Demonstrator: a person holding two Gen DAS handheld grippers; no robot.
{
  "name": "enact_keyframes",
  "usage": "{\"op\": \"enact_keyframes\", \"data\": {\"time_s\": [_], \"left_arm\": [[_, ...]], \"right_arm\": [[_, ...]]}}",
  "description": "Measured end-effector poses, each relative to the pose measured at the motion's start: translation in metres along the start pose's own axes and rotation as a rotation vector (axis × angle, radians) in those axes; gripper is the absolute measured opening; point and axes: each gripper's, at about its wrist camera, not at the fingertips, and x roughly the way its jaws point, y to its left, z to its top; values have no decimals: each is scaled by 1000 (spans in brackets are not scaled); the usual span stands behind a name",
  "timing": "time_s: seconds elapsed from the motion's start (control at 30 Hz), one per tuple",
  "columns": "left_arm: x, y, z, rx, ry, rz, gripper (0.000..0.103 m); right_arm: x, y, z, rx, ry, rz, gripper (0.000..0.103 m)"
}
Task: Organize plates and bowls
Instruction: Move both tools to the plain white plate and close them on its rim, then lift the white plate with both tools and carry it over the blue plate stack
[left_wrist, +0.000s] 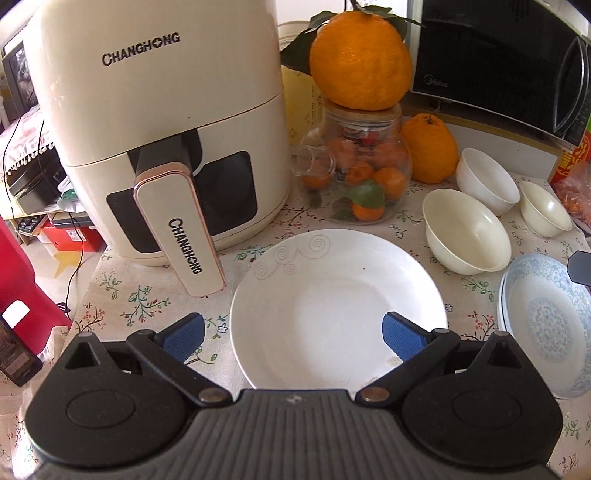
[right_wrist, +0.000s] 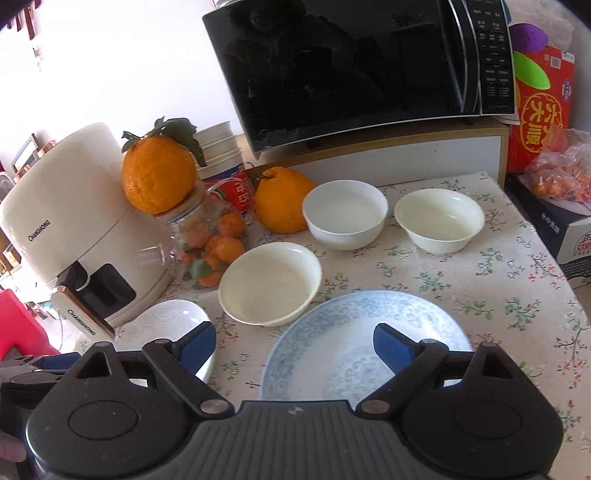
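Observation:
A plain white plate (left_wrist: 340, 295) with faint swirl marks lies on the flowered tablecloth. My left gripper (left_wrist: 291, 332) hovers open over its near half: its right pad sits above the plate and its left pad is off the rim. To the right lies a blue-patterned plate (right_wrist: 332, 325), and my right gripper (right_wrist: 295, 343) stands open above its near left part with nothing between the pads. Behind the plates are three empty bowls: a cream bowl (right_wrist: 269, 280), a white bowl (right_wrist: 345, 214) and a second cream bowl (right_wrist: 439, 221).
A cream air fryer (left_wrist: 155, 129) stands at the left, its handle reaching toward the white plate. A glass jar (left_wrist: 362, 177) of small oranges carries a big orange (left_wrist: 360, 59). A microwave (right_wrist: 351, 66), a red box (right_wrist: 539, 110) and a bag of oranges (right_wrist: 561, 173) line the back and right.

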Motion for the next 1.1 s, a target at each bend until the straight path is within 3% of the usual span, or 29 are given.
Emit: {"op": "enact_keyframes", "data": {"time_s": [0.17, 0.4, 0.57, 0.8, 0.93, 1.1], "left_arm": [[12, 31, 1, -98, 18, -18, 102], [29, 56, -5, -196, 68, -95, 82], [33, 64, -6, -234, 67, -141, 67], [45, 67, -7, -270, 102, -162, 40], [48, 71, -9, -307, 121, -182, 33], [50, 70, -10, -296, 131, -187, 22]], "right_arm": [[26, 33, -9, 40, 41, 102, 92], [64, 48, -22, 173, 134, 151, 91], [83, 51, -31, 238, 173, 132, 79], [93, 63, -39, 145, 176, 52, 54], [96, 64, -42, 94, 182, 21, 36], [99, 57, -44, 114, 189, 15, 26]]}}
